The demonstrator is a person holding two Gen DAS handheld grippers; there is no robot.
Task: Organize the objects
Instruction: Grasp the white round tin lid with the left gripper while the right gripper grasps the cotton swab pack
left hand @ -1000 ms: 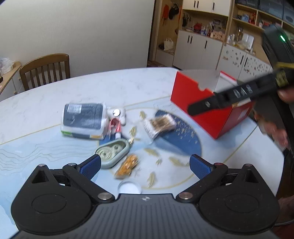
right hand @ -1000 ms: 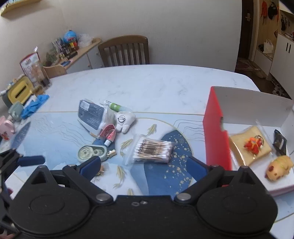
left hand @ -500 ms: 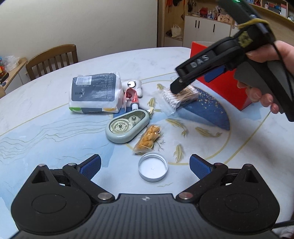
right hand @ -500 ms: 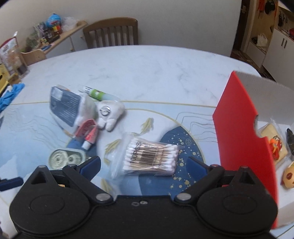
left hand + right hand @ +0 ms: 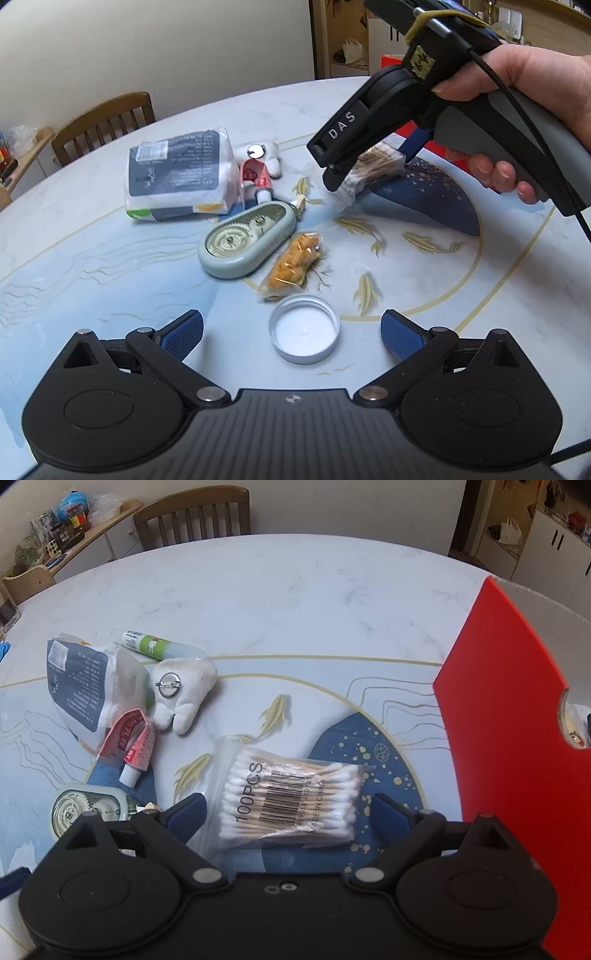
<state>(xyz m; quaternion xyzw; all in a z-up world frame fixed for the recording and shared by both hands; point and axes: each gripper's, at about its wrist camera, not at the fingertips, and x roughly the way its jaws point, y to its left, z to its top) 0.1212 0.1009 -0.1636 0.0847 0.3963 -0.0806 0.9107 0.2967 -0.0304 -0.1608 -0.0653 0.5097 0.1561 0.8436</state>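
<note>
A clear bag of cotton swabs [image 5: 291, 801] lies on the table between the open fingers of my right gripper [image 5: 290, 810], which straddles it from above. From the left wrist view the same bag [image 5: 369, 173] shows under the right gripper's black body. My left gripper [image 5: 291, 332] is open and holds nothing; a silver jar lid [image 5: 304, 334] sits on the table between its blue pads. A mint correction-tape dispenser [image 5: 245, 240], a wrapped yellow snack [image 5: 293, 264], a tissue pack [image 5: 177, 175], a red tube [image 5: 131, 744] and a white plush tooth [image 5: 183, 690] lie close by.
The red box [image 5: 517, 746] stands open at the right, its wall beside my right gripper. A green-and-white tube [image 5: 155, 646] lies behind the plush. A wooden chair [image 5: 192, 518] stands at the far table edge. A person's hand [image 5: 517, 85] grips the right tool.
My right gripper has come down and forward over the cotton swab bag, which now sits between its fingers. My left gripper has dropped closer to the table, with the lid now between its pads.
</note>
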